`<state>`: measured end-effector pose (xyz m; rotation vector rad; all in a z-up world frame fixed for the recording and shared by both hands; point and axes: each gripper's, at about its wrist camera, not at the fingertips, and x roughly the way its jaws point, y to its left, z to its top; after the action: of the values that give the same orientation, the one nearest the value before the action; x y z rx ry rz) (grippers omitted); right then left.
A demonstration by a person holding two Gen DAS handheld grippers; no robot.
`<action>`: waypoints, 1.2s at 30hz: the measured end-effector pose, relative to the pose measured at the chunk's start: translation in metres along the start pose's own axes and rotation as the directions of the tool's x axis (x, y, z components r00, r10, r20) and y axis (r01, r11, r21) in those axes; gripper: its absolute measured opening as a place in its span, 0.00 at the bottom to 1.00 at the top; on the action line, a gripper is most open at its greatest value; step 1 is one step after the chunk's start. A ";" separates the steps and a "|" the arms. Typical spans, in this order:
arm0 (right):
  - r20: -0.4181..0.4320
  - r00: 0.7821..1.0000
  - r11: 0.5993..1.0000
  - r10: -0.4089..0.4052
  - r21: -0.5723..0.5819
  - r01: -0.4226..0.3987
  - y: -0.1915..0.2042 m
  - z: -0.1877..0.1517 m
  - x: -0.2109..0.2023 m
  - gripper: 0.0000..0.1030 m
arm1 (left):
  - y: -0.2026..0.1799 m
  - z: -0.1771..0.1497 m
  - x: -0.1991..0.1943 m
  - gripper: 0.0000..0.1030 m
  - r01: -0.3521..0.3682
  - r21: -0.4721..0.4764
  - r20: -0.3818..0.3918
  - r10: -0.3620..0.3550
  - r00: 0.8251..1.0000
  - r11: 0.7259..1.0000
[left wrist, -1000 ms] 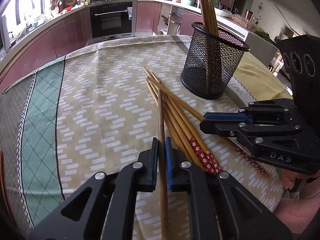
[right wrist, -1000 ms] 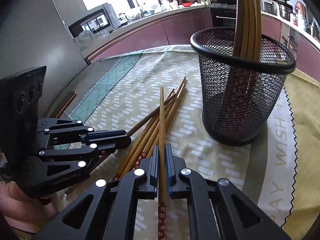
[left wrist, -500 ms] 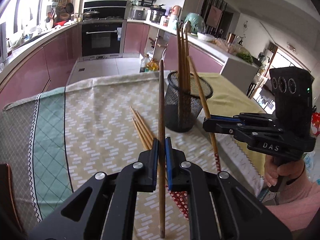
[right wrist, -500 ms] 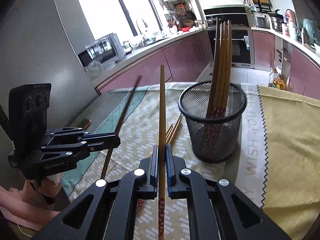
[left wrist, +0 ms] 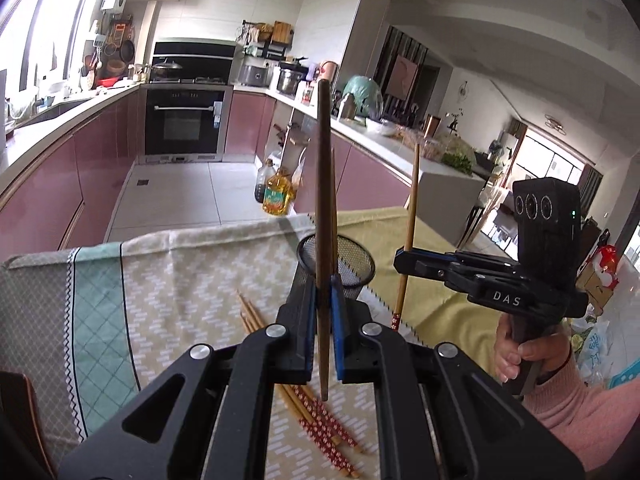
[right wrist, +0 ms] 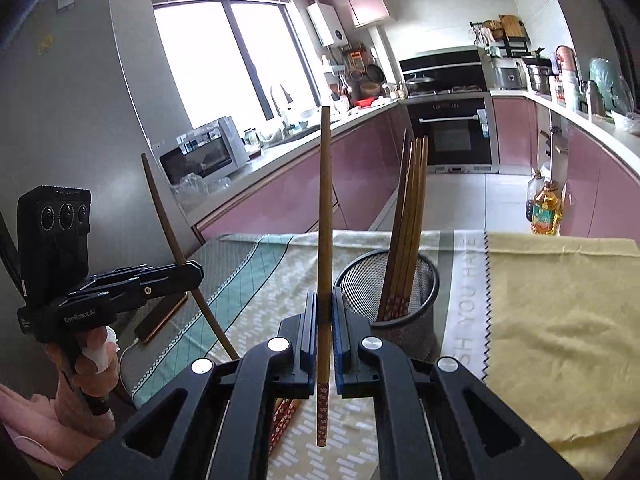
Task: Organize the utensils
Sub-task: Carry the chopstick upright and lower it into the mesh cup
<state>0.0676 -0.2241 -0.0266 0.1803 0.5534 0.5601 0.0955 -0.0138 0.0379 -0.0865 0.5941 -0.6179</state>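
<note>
Risen clear of the tabletop (left wrist: pixel 168 280): left tool (left wrist: pixel 323 300) and right tool (right wrist: pixel 324 312) each clamped on a chopstick (left wrist: pixel 323 184). Mid-carry; next, lowering both into the mesh holder (right wrist: pixel 404 304) at one o'clock.

Kitchen, as I see it from both wrist views: pink-fronted base cabinets (right wrist: pixel 280 196) along both sides, pale tiled floor (left wrist: pixel 176 192) between them. Built-in black oven (left wrist: pixel 184 126) at the far end, black range hood (right wrist: pixel 440 66) above. Large window (right wrist: pixel 224 60) on one side, bright daylight. I note a white toaster oven (right wrist: pixel 204 152) on the counter, grey refrigerator (right wrist: pixel 60 120) beside it.
</note>
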 end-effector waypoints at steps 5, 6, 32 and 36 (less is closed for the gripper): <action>0.048 0.999 1.000 -0.017 -0.006 0.017 -0.006 0.019 -0.005 0.06 | -0.002 0.021 0.008 0.07 0.007 -0.011 0.041 -0.007 0.999 1.000; 0.059 0.998 1.000 -0.021 -0.005 0.021 -0.008 0.023 -0.006 0.06 | -0.002 0.025 0.009 0.07 0.008 -0.010 0.050 -0.007 0.999 1.000; 0.038 0.996 0.996 -0.087 0.029 0.086 -0.043 0.056 0.044 0.06 | -0.027 0.060 0.071 0.07 -0.055 0.090 0.001 0.055 0.998 0.994; -0.048 0.994 0.995 -0.095 0.028 0.097 -0.047 0.048 0.058 0.06 | -0.025 0.051 0.091 0.07 -0.041 0.116 -0.084 0.051 0.995 0.992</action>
<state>0.1558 -0.2324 -0.0271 0.1682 0.6131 0.4636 0.1705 -0.0912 0.0413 0.0614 0.6415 -0.6115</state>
